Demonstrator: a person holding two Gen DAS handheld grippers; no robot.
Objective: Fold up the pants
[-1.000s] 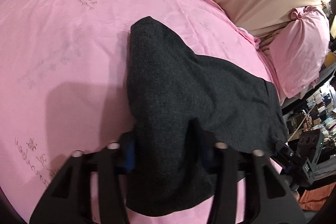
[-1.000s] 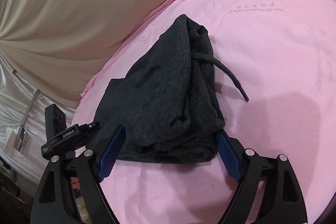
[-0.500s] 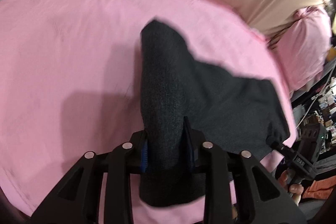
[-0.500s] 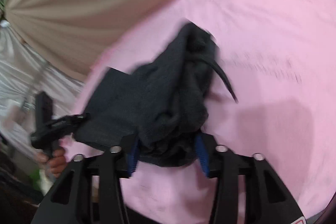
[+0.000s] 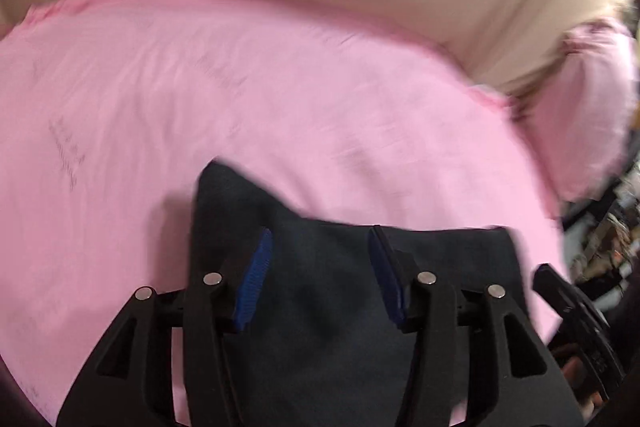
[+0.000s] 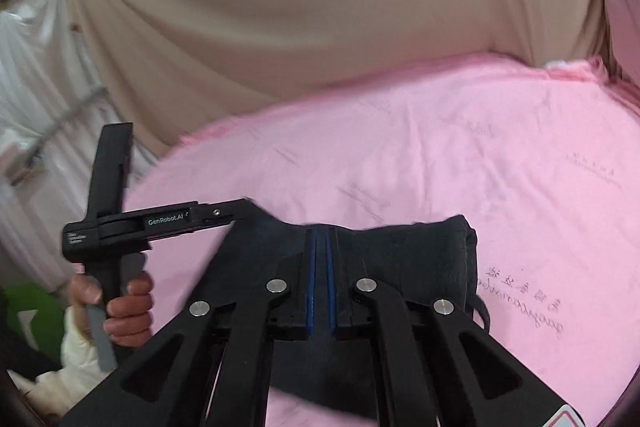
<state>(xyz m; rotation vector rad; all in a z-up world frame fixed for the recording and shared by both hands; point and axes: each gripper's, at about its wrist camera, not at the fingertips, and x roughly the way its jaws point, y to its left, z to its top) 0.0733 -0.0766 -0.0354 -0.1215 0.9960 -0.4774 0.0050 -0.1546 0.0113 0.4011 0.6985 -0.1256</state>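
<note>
On the pink bed sheet (image 5: 280,99), near its front edge: dark pants (image 5: 328,291), folded into a flat bundle.
Your left gripper (image 5: 320,267): angled down over the pants; jaws apart, just been opening; blue pads clear of the cloth, nothing grasped.
Your left hand (image 6: 120,307): wrapped round the handle, seen from the right wrist.
Your right gripper (image 6: 320,263): angled down, jaws just closed; pads nearly together, whether cloth is pinched you cannot tell.
Pants' long axis: runs along the front edge; drawstring (image 6: 482,311) at the right end.
</note>
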